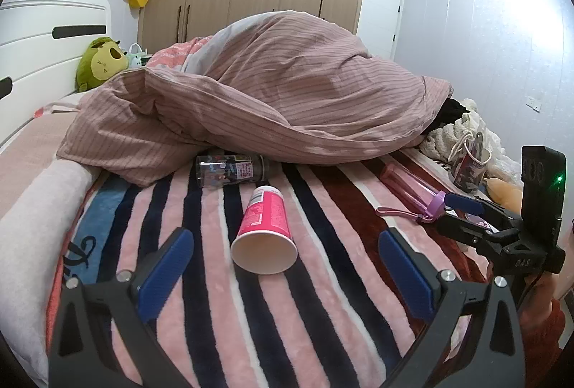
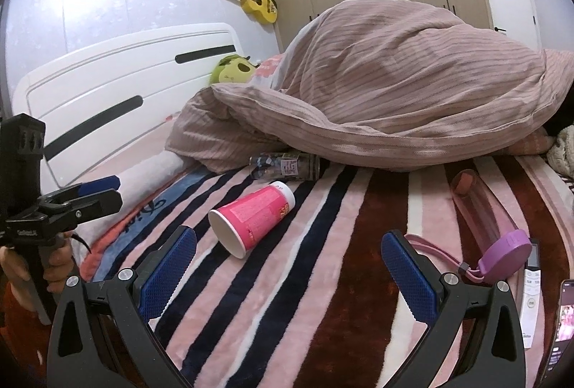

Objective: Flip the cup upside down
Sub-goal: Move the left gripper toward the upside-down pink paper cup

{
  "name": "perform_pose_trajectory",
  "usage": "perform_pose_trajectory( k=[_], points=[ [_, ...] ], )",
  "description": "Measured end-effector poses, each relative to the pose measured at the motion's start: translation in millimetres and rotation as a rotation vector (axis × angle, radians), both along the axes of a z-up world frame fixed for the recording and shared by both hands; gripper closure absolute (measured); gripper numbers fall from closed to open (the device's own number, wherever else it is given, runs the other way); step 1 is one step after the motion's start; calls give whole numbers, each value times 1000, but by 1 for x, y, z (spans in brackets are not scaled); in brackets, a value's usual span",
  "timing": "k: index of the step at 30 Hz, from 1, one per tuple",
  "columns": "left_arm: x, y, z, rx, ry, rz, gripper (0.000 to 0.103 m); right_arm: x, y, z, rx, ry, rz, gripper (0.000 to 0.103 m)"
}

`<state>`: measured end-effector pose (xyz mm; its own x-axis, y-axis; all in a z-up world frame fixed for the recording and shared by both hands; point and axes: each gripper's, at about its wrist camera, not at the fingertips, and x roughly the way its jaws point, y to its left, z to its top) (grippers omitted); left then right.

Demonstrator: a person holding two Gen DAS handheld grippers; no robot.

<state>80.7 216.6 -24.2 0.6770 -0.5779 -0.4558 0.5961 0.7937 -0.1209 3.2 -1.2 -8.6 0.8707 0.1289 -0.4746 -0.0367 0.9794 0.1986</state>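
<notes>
Pink paper cup lies on its side on the striped blanket, long axis running away from the left gripper, open mouth toward it, base toward the quilt. Left gripper's jaws spread wide, empty, low over the blanket, cup just ahead between them. Right gripper also wide open, empty, cup ahead-left. Clear printed tumbler lies just behind the cup; pink bottle lies to the right.

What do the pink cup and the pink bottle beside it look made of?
Pink cup: likely paper, with a matte printed wall, plain white inside and a rolled rim. Pink bottle: probably translucent plastic, since the blanket stripes show through, with an opaque purple lid.
</notes>
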Motion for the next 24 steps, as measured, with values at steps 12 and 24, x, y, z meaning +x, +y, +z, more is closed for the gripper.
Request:
perform_pose_trajectory(
  k=[12, 24],
  points=[
    [-1, 2, -2, -4, 2, -4, 0, 9, -5, -2, 74, 8, -6, 0],
    [-3, 4, -2, -17, -29, -26, 0, 13, -5, -5, 60, 10, -23, 0]
  ],
)
